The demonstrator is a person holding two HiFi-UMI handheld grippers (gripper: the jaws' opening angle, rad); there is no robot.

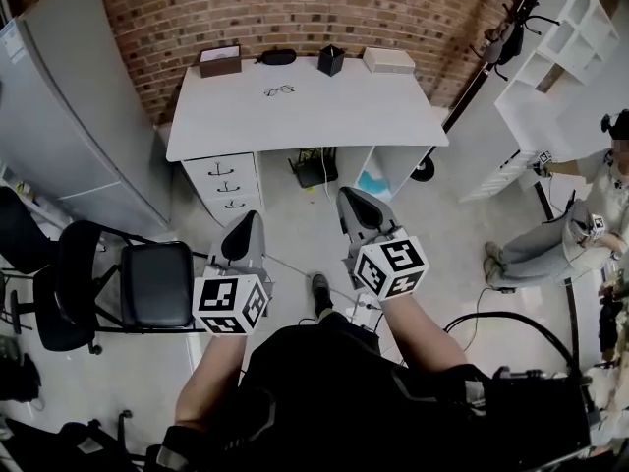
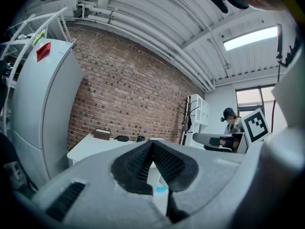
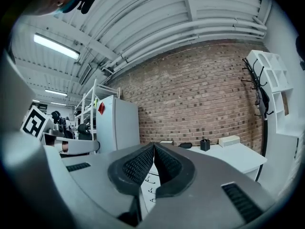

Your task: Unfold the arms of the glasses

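A pair of dark-framed glasses (image 1: 279,90) lies on the white desk (image 1: 324,116) near its back middle, far ahead of both grippers. My left gripper (image 1: 246,234) is held level over the floor, short of the desk, jaws shut and empty. My right gripper (image 1: 359,209) is beside it, a little further forward, also shut with nothing in it. In the left gripper view the pads (image 2: 152,162) meet at their tips; the desk (image 2: 90,149) shows beyond. In the right gripper view the pads (image 3: 153,165) touch too. The glasses cannot be made out in either gripper view.
On the desk's back edge stand a brown box (image 1: 220,61), a black case (image 1: 278,56), a black pen cup (image 1: 331,60) and a white box (image 1: 389,61). A drawer unit (image 1: 226,185) is under the desk. A black chair (image 1: 147,285) is at left, a grey fridge (image 1: 74,116) behind it. A seated person (image 1: 570,229) is at right.
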